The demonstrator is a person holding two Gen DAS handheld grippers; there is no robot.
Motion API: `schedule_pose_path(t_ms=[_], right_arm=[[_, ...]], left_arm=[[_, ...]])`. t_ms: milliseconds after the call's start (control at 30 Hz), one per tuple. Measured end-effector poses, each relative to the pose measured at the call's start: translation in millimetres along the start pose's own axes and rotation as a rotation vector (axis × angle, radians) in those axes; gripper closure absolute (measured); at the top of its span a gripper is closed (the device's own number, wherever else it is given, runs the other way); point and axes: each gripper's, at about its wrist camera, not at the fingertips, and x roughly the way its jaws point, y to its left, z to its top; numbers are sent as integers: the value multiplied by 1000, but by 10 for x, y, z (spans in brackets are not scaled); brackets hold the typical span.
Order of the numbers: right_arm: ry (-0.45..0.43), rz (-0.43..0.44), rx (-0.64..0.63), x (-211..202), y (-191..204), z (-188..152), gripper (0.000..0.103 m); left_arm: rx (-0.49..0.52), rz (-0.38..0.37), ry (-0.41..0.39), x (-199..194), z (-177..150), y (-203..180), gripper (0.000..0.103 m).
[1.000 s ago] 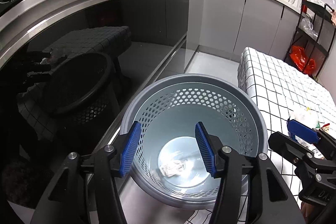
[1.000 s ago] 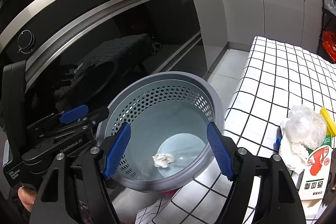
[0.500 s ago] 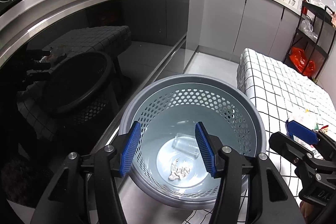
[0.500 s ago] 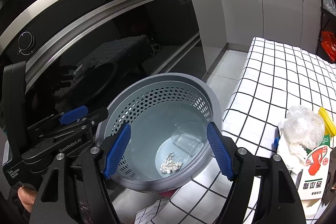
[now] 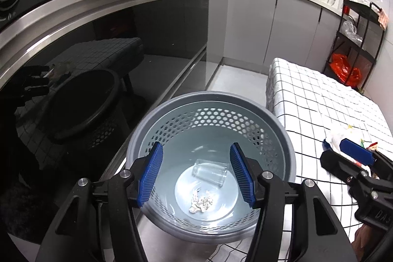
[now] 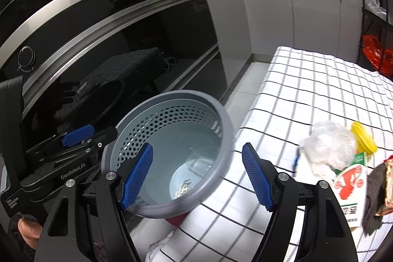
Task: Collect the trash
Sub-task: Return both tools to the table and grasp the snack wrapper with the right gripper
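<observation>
At the bottom of the grey perforated bin (image 5: 277,136) lie a clear plastic cup (image 5: 210,172) on its side and a crumpled paper scrap (image 5: 201,204), with the left tongs (image 5: 196,174) opening empty above them, the right tongs (image 6: 197,176) spread empty, and more litter (image 6: 329,146) on the checked worktop (image 6: 307,80) beside.

Grey perforated bin (image 5: 282,136), black-checked white cloth (image 5: 319,100)

**Cup now in the bin**

A clear plastic cup (image 5: 210,171) that you could not see in the perforated grey waste bin (image 5: 282,139) a second ago now lies on its side at the bottom, just beside the crumpled paper scrap (image 5: 201,203), which has shifted. Your left gripper (image 5: 196,174) is empty, its jaws opening. Your right gripper (image 6: 196,179) has swung toward the checked tablecloth (image 6: 307,80).
</observation>
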Motion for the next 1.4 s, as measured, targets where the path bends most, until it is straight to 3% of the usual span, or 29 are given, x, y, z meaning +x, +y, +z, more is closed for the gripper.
schedule_pose_path(t_ms=[300,867,1067,1400], right_arm=[[-57,-112,48,-401,-427,-72,31],[-124,-402,207,-1299,-1545,-536,30],[-94,-452,255,-1400,-1911,-699,30],[19,-463,273,-1139,-2077,-868,30]], left_arm=[[34,-70,-24,-109,-23,-323,40],[142,-222,-67,-246,-152,-1372,30],[185,-241,-59,-246,-248,-1657,25],[193,-230,-46,-169,-269,-1806,22]])
